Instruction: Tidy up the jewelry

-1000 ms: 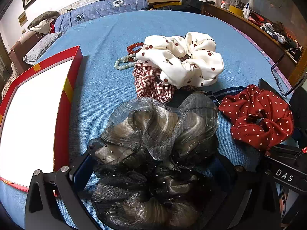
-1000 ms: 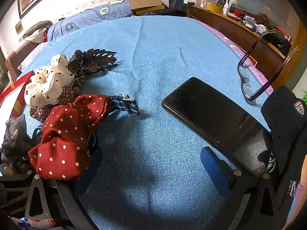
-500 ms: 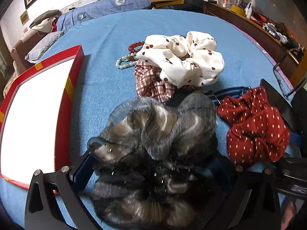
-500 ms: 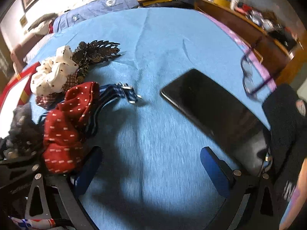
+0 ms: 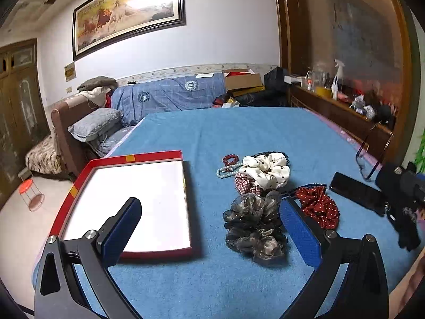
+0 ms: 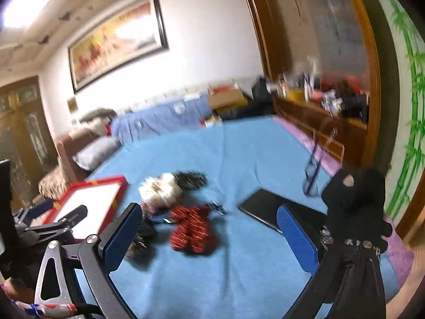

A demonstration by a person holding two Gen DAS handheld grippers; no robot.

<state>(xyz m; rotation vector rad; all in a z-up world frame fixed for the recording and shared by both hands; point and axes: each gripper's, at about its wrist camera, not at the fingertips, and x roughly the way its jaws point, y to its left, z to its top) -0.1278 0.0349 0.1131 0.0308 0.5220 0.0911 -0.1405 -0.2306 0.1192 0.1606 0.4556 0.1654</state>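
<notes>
A grey gauzy scrunchie (image 5: 255, 223) lies on the blue bed cover (image 5: 239, 133). My left gripper (image 5: 211, 228) hovers open above and in front of it, holding nothing. Beyond are a plaid scrunchie (image 5: 245, 184), a white dotted scrunchie (image 5: 265, 171), a red bead bracelet (image 5: 230, 158) and a pale bead bracelet (image 5: 225, 171). A red dotted scrunchie (image 5: 317, 206) lies to the right. A red-rimmed box (image 5: 135, 156) with a white inside sits on the left. My right gripper (image 6: 209, 236) is open and empty, raised over the red dotted scrunchie (image 6: 192, 232) in a blurred view.
A black phone (image 5: 357, 192), purple glasses (image 5: 369, 159) and a black glove (image 5: 401, 199) lie at the bed's right edge. A dark leaf-shaped clip (image 6: 191, 179) sits behind the white dotted scrunchie (image 6: 159, 188). A sofa (image 5: 164, 95) and a cluttered sideboard (image 5: 340, 106) stand beyond the bed.
Both grippers have risen and drawn back from the bed. The grey scrunchie, earlier close between the left fingers, now lies farther off on the cover. The right view is blurred by motion.
</notes>
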